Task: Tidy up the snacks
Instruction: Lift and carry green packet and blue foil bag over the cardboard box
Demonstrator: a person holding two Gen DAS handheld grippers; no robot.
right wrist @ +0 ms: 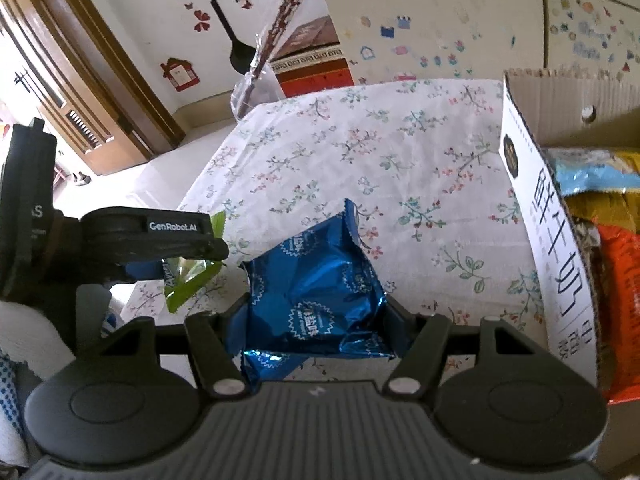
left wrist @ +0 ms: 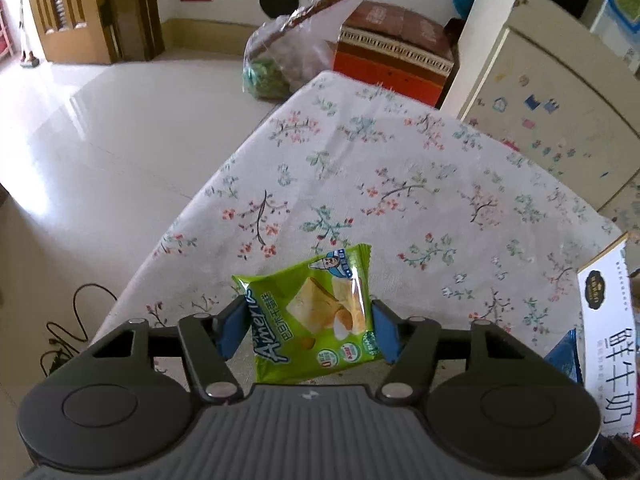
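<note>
Floral-print cloth covers the table (left wrist: 400, 184) that fills the middle of both wrist views, with pale floor tiles at the left of each frame and a sticker-dotted cabinet at the upper right. At lower centre of the left view, the left gripper (left wrist: 306, 330) has its blue pads closed against the two side edges of a green biscuit packet (left wrist: 316, 312), which sits tilted between them, apparently just clear of the cloth. At lower centre of the right view, the right gripper (right wrist: 316, 322) likewise pinches a crumpled blue foil packet (right wrist: 316, 292); the green packet also shows at the left of that frame, under the other tool. An open milk carton box (right wrist: 536, 216) stands along the right edge, already holding orange, yellow and blue snack bags. Judging by this, both packets are bound for that box. Doing it well likely means carrying each packet over the cardboard wall before letting go, one tool at a time, and keeping the squeeze light, since these soft wrappers buckle easily.
</note>
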